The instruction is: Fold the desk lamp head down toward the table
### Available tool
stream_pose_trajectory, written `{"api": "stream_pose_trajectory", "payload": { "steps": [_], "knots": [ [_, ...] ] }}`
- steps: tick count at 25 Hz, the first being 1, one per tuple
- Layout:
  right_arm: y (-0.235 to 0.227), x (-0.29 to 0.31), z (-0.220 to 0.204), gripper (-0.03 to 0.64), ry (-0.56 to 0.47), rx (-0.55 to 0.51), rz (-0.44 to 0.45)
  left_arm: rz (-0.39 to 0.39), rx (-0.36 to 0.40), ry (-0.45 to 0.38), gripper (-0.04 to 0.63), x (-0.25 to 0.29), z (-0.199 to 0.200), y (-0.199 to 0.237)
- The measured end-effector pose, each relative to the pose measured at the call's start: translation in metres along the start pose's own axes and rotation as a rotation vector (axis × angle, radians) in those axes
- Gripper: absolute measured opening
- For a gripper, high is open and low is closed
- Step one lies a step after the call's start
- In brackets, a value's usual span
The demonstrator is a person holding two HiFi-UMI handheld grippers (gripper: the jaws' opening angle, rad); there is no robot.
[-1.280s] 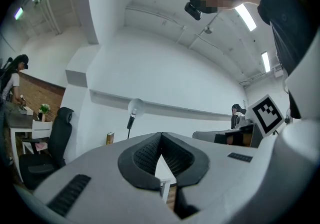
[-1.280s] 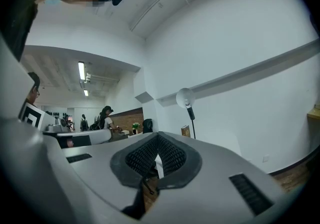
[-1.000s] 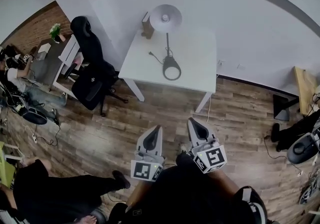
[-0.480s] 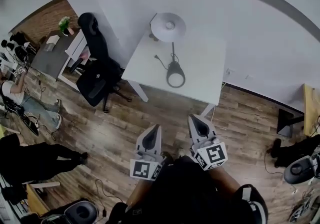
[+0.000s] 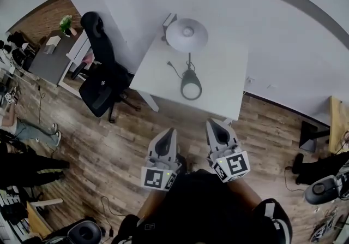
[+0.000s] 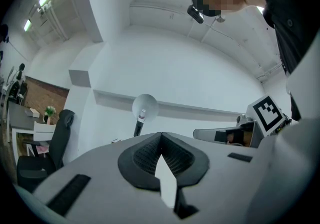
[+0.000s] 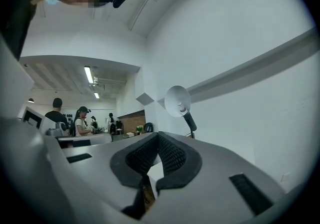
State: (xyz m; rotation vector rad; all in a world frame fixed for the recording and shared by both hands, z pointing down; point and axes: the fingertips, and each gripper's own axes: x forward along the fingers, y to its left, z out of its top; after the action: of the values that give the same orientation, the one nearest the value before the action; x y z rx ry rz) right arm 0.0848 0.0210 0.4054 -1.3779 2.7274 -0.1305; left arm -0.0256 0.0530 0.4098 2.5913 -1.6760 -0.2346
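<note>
A desk lamp stands on the white table [image 5: 218, 82] against the wall; its round white head [image 5: 187, 35] is raised on a thin black stem over a round black base [image 5: 191, 85]. The lamp head [image 6: 144, 106] shows far ahead in the left gripper view, and the same head [image 7: 178, 101] in the right gripper view, upright. My left gripper [image 5: 167, 138] and right gripper [image 5: 216, 130] hover side by side over the wood floor, well short of the table. Both are shut with nothing between the pads.
A black office chair [image 5: 103, 82] stands left of the table. A grey desk [image 5: 52, 57] with a small plant is at the far left. A cord and plug [image 5: 173, 66] lie on the table. People stand at the left edge. A wooden piece [image 5: 338, 120] sits at the right.
Both grippers and my view have advanced toward the table; the lamp and table now sit closer and larger. The people at the left have shifted out toward the frame edge.
</note>
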Motion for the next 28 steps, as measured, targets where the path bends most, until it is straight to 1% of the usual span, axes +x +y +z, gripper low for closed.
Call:
{"api": "stream_pose_trajectory", "payload": {
  "steps": [8, 15, 19, 23, 26, 28],
  "knots": [
    [-0.019, 0.061, 0.009, 0.012, -0.018, -0.013, -0.059, -0.057, -0.011, -0.021, 0.023, 0.053, 0.008, 0.051],
    [-0.027, 0.116, 0.020, 0.012, -0.035, -0.021, -0.144, -0.141, -0.037, -0.022, 0.023, 0.099, 0.017, 0.099],
    [-0.036, 0.133, 0.024, 0.012, -0.044, -0.028, -0.204, -0.193, -0.044, -0.026, 0.023, 0.119, 0.020, 0.114],
    [-0.050, 0.145, 0.022, 0.012, -0.052, -0.017, -0.261, -0.215, -0.035, -0.022, 0.023, 0.140, 0.019, 0.128],
    [-0.059, 0.153, 0.024, 0.013, -0.052, -0.010, -0.279, -0.221, -0.043, -0.007, 0.023, 0.154, 0.018, 0.133],
    [-0.067, 0.158, 0.026, 0.032, -0.056, 0.000, -0.279, -0.228, -0.045, -0.002, 0.023, 0.164, 0.018, 0.133]
  ]
}}
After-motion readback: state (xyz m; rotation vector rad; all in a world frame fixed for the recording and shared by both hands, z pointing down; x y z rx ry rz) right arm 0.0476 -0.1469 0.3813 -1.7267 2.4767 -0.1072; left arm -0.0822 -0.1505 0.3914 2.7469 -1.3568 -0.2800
